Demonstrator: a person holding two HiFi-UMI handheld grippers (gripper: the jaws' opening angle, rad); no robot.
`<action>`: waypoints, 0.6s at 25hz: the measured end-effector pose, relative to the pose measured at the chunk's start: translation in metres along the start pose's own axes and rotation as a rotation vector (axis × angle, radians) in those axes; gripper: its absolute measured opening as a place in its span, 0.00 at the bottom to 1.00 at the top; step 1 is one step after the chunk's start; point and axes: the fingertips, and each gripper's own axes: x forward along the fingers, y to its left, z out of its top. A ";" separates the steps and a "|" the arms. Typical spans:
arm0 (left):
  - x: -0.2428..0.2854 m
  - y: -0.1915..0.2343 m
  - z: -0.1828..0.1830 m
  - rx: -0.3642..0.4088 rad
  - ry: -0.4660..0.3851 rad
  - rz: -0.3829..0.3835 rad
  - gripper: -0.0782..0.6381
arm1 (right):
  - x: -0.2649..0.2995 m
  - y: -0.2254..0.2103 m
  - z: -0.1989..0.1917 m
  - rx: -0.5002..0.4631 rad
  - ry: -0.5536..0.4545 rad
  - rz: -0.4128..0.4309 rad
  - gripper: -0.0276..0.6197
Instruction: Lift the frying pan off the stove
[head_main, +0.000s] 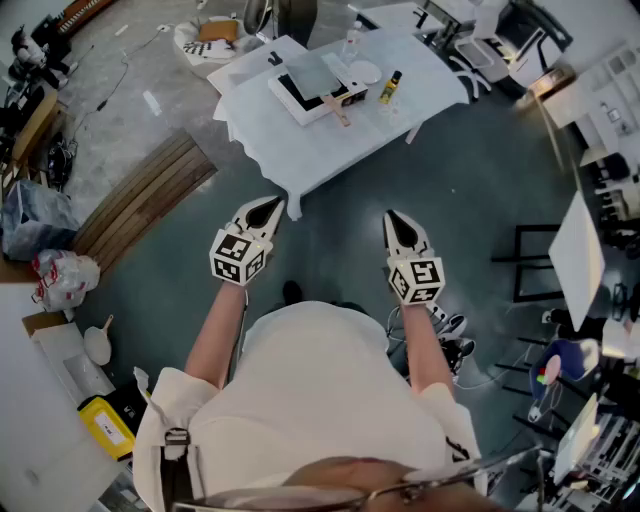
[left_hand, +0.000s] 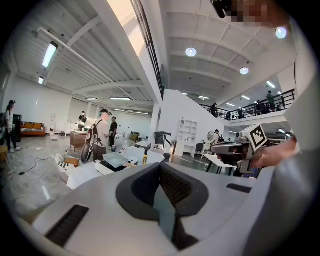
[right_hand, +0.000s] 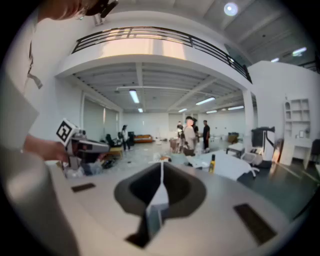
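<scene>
Frying pan (head_main: 312, 75) sits small and indistinct on the distant counter (head_main: 300, 150).
Left claw (head_main: 270, 208) and right claw (head_main: 393, 220) both closed, empty, well apart from it.

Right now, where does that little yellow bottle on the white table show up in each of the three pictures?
Head view: the yellow bottle stands near the top, right of centre.
Left gripper view: small and far off, a little left of centre.
Right gripper view: small, right of centre.
Shared landmark: the white table it stands on.
</scene>
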 end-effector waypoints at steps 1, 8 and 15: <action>0.001 0.000 0.000 0.000 0.000 -0.002 0.15 | 0.000 0.000 0.000 0.001 0.001 -0.001 0.10; 0.005 0.002 0.002 -0.006 0.002 -0.012 0.15 | 0.004 0.000 -0.002 0.008 0.009 -0.005 0.10; 0.011 0.006 -0.003 -0.012 0.009 -0.030 0.15 | 0.009 0.001 -0.003 0.019 0.011 -0.009 0.10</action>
